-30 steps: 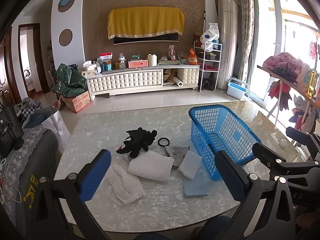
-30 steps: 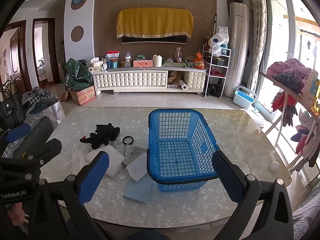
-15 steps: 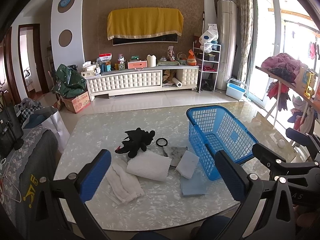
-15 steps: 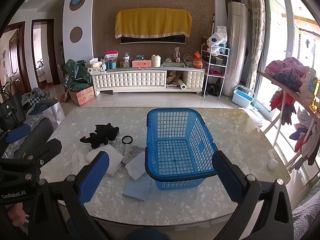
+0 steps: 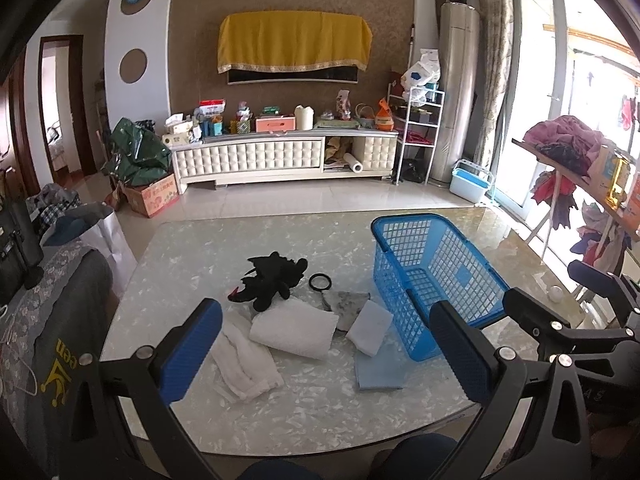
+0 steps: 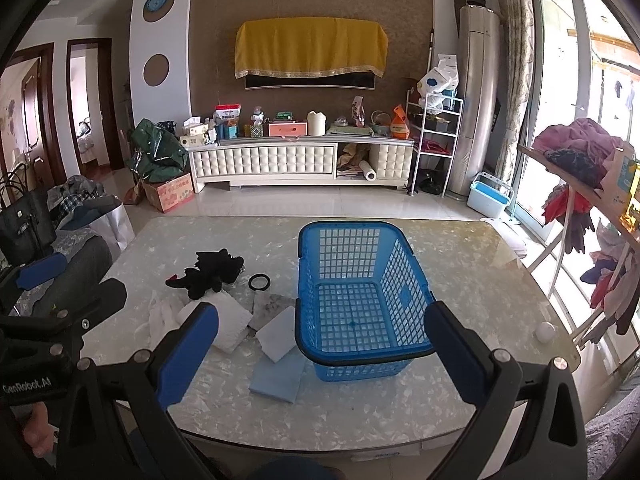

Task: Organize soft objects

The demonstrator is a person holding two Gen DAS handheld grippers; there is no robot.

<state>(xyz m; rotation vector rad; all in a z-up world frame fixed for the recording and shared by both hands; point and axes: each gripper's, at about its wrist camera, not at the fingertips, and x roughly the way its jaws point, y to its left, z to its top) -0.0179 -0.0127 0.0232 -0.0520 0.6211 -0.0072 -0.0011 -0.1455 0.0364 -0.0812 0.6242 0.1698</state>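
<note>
Soft things lie in a cluster on the marble table: a black plush toy [image 5: 274,280] [image 6: 212,274], a folded white towel [image 5: 294,332] [image 6: 232,320], a crumpled white cloth [image 5: 244,360], a grey cloth [image 5: 346,302], a white pad [image 5: 370,326] [image 6: 278,334] and a light blue cloth [image 5: 378,370] [image 6: 278,378]. To their right stands an empty blue basket [image 5: 472,276] [image 6: 344,226]. My left gripper [image 5: 326,344] hangs open above the near edge, facing the towels. The right gripper [image 6: 322,352] is open too, facing the basket. Neither holds anything.
A black ring [image 5: 320,281] lies beside the plush. A small white ball [image 6: 545,332] rests near the table's right edge. A dark chair back [image 5: 52,320] stands at the left. A rack of clothes [image 6: 580,152] is on the right, and a TV cabinet [image 6: 300,160] lies beyond.
Both views have shifted only slightly. Nothing on the table has moved and both grippers stay open.
</note>
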